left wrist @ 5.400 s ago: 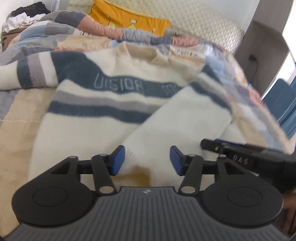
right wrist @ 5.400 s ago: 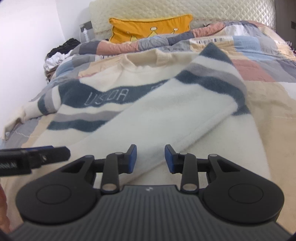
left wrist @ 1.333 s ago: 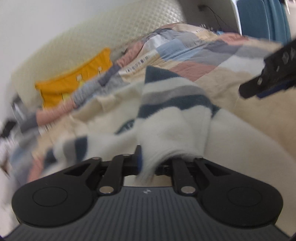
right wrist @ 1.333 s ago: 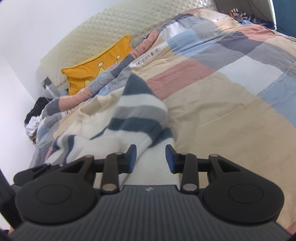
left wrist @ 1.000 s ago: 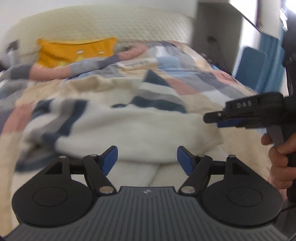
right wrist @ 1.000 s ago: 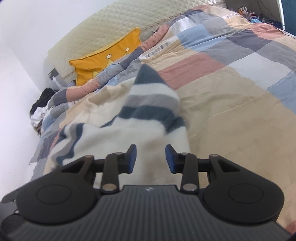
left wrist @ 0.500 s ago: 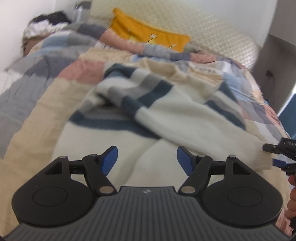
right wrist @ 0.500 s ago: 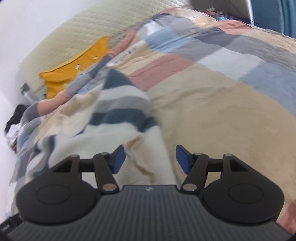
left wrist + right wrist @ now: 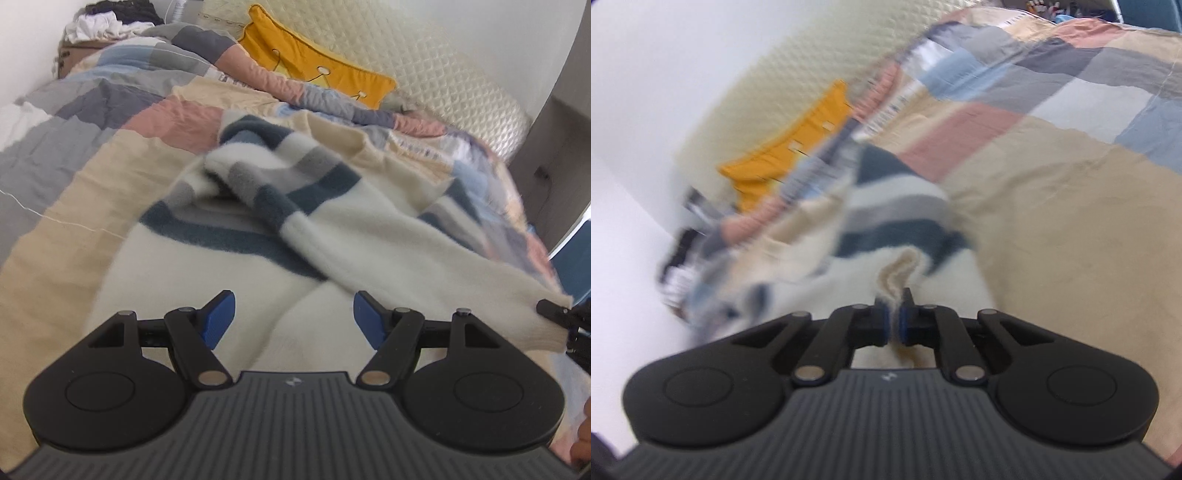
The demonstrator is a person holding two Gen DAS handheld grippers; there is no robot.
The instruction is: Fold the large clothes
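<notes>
Two grippers over the bed (image 9: 55,236). Right gripper (image 9: 893,321) pinches the sweater's (image 9: 258,236) cuff, probably to pull that sleeve across. Left gripper (image 9: 291,314) hovers, fingers apart and empty, above the sweater mid-bed.

We count one striped sweater (image 9: 332,236) with two sleeves folded across it, one patchwork quilt (image 9: 74,155) beneath, one yellow cushion (image 9: 314,74), one quilted headboard (image 9: 424,62), and one heap of clothes (image 9: 107,18) in the far corner. Two grippers: the left gripper (image 9: 293,314) and the right gripper (image 9: 894,321)
</notes>
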